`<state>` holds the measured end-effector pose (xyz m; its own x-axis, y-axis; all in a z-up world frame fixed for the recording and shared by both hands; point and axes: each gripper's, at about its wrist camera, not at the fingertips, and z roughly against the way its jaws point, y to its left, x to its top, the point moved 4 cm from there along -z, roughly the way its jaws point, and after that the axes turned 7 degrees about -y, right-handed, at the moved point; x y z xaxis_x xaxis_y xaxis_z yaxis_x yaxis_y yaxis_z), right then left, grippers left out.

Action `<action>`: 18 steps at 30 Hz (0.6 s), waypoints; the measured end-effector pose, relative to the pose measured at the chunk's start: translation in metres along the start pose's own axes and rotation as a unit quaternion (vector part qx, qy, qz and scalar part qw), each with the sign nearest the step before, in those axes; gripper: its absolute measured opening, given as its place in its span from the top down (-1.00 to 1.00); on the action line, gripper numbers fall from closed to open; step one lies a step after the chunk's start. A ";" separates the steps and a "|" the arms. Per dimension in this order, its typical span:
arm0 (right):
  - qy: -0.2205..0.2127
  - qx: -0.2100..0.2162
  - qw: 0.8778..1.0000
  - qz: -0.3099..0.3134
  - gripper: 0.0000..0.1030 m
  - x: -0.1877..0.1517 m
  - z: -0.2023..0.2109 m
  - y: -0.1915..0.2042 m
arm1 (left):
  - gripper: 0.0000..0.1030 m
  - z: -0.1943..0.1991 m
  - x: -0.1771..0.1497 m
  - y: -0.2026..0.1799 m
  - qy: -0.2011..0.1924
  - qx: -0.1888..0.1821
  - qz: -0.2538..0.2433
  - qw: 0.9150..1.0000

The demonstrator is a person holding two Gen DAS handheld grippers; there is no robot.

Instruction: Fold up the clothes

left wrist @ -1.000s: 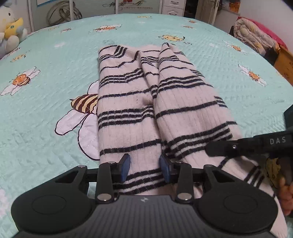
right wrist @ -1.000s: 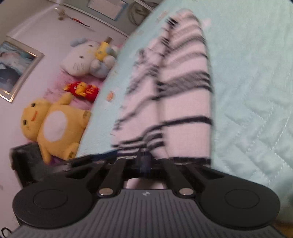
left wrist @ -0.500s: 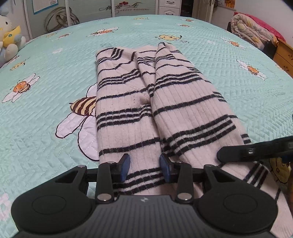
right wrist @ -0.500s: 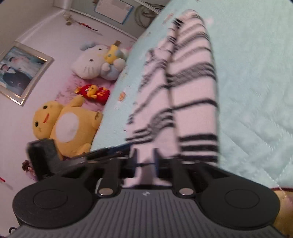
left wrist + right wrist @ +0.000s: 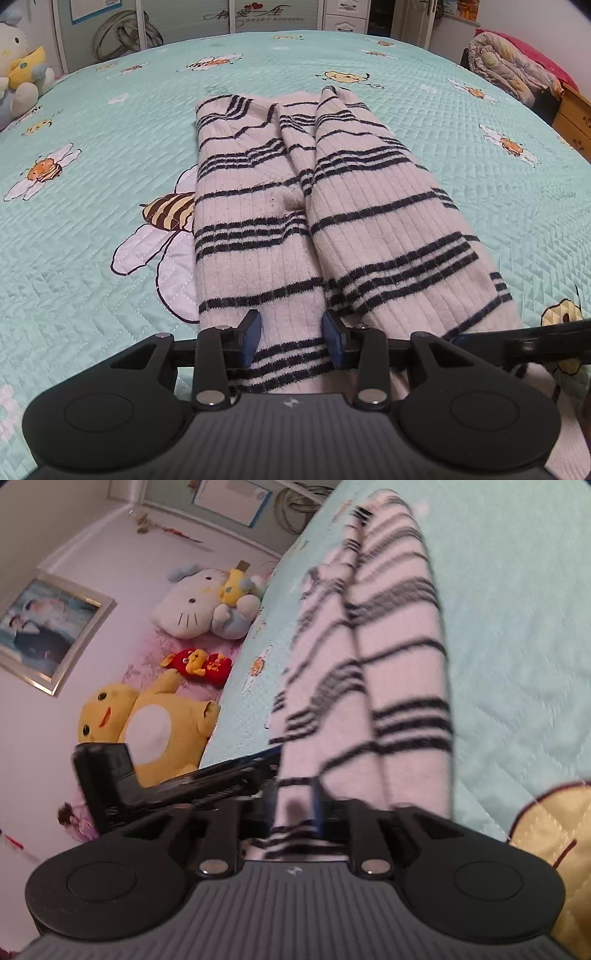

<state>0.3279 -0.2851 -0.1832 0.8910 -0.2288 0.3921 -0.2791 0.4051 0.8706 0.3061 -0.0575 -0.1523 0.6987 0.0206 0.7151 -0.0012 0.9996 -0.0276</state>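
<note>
"SWEET WEDDING" lettering (image 5: pixel 260 19) top centre, ribbed cream sweater (image 5: pixel 280 221) with black stripes on quilted mint bedspread (image 5: pixel 92 258), left gripper (image 5: pixel 291 334) fingers apart, right gripper (image 5: pixel 295 806) fingers apart around the hem

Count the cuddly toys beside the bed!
4: white cat, little blue-yellow toy leaning on it, red toy below, yellow bear nearest. Others may be hidden.

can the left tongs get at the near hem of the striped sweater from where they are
Probably yes. The left tongs are open with the near hem of the striped sweater lying flat on the bedspread between their tips. Nothing covers that edge; the right tongs sit off to the side.
</note>
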 end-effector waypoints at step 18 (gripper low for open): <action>-0.004 0.042 0.999 -0.017 0.49 -0.043 0.061 0.028 | 0.26 0.073 -0.019 -0.019 -0.056 -0.074 0.107 0.990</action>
<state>0.2595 -0.3180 -0.1575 0.8976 -0.2485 0.3640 -0.2779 0.3218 0.9051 0.2410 -0.0758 -0.1142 0.6099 0.2416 0.7547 -0.0293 0.9586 -0.2832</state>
